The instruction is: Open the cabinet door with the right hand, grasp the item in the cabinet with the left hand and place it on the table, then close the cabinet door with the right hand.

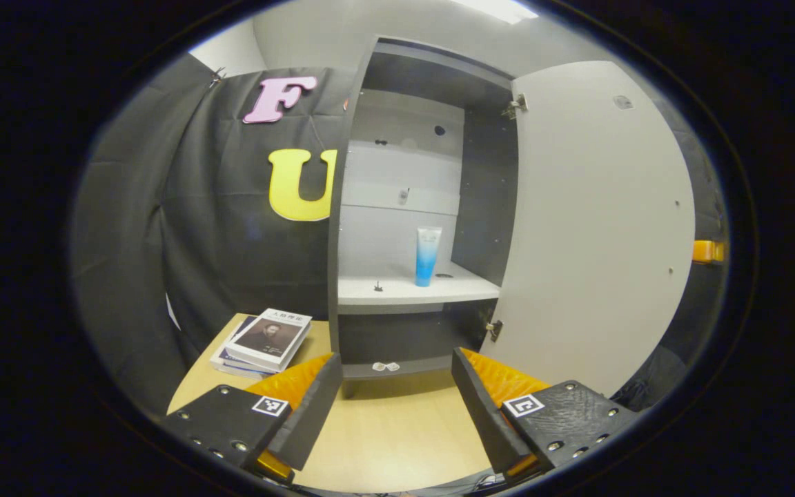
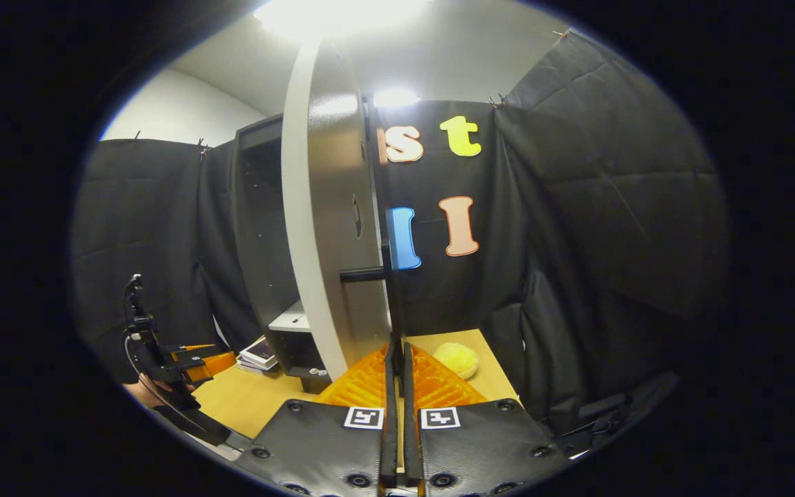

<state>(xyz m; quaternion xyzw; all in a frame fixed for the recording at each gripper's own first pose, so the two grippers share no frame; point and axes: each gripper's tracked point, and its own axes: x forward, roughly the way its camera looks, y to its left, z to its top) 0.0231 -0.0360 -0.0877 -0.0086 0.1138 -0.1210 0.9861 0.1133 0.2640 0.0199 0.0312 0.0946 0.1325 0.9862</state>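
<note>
The cabinet (image 1: 352, 172) stands on the table with its grey door (image 1: 597, 228) swung wide to the right. A blue and white tube (image 1: 428, 255) is upright on the white shelf (image 1: 404, 293) inside. My left gripper (image 1: 395, 359) hovers open over the table in front of the cabinet, well short of the tube, with nothing between its fingers. In the right gripper view the door (image 2: 321, 235) is seen edge-on, and my right gripper (image 2: 395, 348) is shut on the thin black door handle (image 2: 388, 290). The left gripper (image 2: 190, 362) shows at the lower left there.
A small stack of books (image 1: 263, 342) lies on the wooden table (image 1: 397, 435) left of the cabinet. A yellow fluffy ball (image 2: 457, 359) rests on the table behind the open door. Black cloth walls close in the booth.
</note>
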